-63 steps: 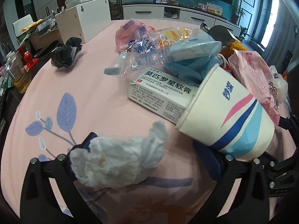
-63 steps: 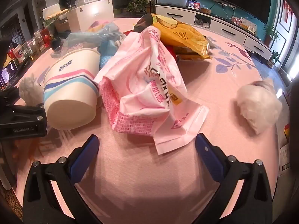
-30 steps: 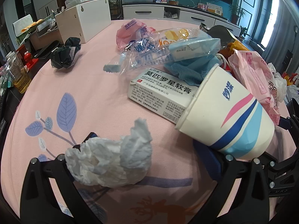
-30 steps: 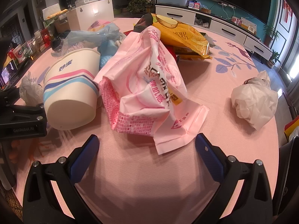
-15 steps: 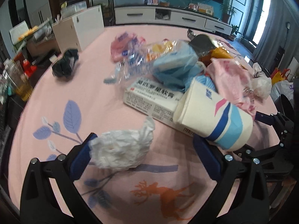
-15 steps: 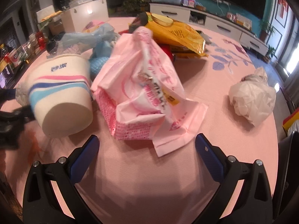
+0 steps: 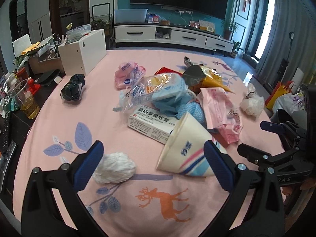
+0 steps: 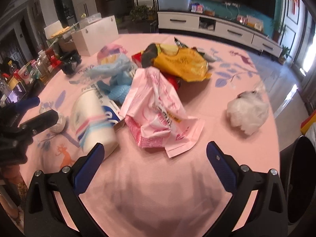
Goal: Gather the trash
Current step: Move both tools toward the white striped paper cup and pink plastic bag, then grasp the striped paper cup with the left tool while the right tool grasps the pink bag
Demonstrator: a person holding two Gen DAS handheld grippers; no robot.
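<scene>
Trash lies heaped on a pink tablecloth (image 7: 59,118). A crumpled white tissue (image 7: 114,167) rests just inside the left finger of my left gripper (image 7: 153,165), which is open and holds nothing. A paper cup (image 7: 185,152) lies on its side by its right finger. Behind it are a medicine box (image 7: 152,122), a pink wrapper (image 7: 219,110), blue plastic packaging (image 7: 160,92) and a yellow snack bag (image 7: 207,79). My right gripper (image 8: 155,165) is open above bare cloth, short of the pink wrapper (image 8: 158,108) and the cup (image 8: 92,118).
A white bag ball (image 8: 246,110) sits apart at the right. A black bag (image 7: 73,87), a white box (image 7: 83,51) and a glass of yellow liquid (image 7: 27,102) stand at the left. A black bin (image 8: 296,177) is off the table's right edge.
Both grippers have risen and drawn back from the pile. The tissue and the cup now lie farther from the left fingers, and the cup has turned.
</scene>
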